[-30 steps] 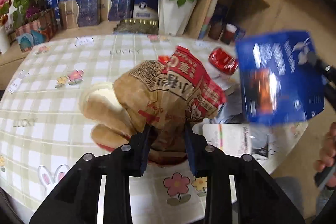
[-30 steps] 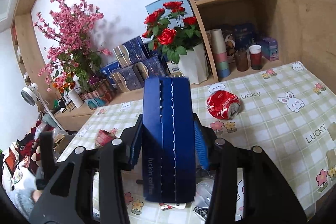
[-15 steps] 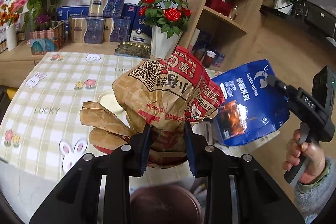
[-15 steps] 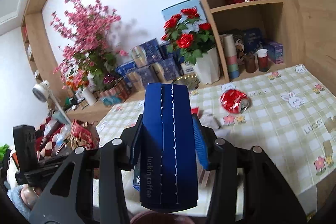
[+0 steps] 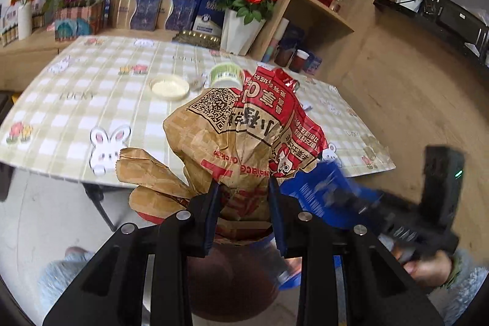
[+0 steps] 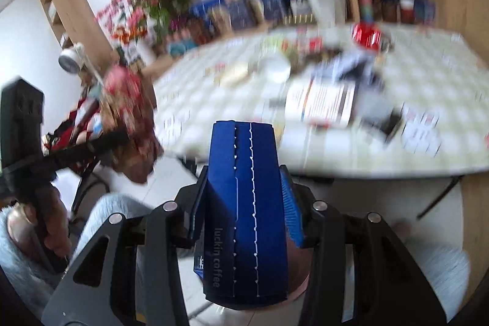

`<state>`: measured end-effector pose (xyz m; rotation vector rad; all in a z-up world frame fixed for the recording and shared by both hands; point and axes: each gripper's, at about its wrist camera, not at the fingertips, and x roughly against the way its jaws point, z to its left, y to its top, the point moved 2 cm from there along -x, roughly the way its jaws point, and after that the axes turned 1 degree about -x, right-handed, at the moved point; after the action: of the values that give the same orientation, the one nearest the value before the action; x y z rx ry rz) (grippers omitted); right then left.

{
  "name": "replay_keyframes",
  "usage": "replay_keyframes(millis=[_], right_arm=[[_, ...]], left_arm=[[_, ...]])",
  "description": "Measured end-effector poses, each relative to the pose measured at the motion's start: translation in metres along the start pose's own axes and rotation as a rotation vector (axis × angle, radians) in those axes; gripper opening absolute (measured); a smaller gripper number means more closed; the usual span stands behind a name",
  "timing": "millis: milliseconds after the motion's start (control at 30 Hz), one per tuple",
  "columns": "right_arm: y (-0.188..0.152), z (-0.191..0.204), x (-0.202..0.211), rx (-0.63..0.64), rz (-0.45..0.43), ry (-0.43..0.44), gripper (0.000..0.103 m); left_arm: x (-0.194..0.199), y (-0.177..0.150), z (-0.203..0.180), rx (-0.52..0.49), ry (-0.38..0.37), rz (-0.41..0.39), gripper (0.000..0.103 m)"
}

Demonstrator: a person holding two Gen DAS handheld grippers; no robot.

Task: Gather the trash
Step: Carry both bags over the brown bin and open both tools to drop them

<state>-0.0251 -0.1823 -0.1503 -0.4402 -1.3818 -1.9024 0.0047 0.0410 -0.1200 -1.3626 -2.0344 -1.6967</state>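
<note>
Brown-and-red crumpled paper bag (image 5: pixel 244 142), clamped at its lower end between the narrow-set jaws of our left gripper (image 5: pixel 243 205); it hangs off the table edge, above a brown round bin (image 5: pixel 229 271) at six o'clock. Blue coffee bag (image 6: pixel 244 203), pinched edge-on by our right gripper (image 6: pixel 244 197), also clear of the table. Checked tablecloth (image 5: pixel 91 100) at twelve o'clock carries a green-lidded cup (image 5: pixel 225 75) and a pale lid (image 5: pixel 169 85). Crushed red can (image 6: pixel 366 34) at one o'clock in the blurred right view.
</note>
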Motion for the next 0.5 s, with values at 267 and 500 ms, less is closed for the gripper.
replay_keyframes(millis=[267, 500], right_arm=[[-0.039, -0.032, -0.075, -0.132, 0.204, -0.083, 0.045], [-0.062, -0.057, -0.091, -0.190, 0.251, -0.181, 0.062]], left_arm=[[-0.009, -0.019, 0.003, 0.040, 0.039, 0.008, 0.030], [-0.021, -0.027, 0.000, 0.021, 0.049, 0.043, 0.031]])
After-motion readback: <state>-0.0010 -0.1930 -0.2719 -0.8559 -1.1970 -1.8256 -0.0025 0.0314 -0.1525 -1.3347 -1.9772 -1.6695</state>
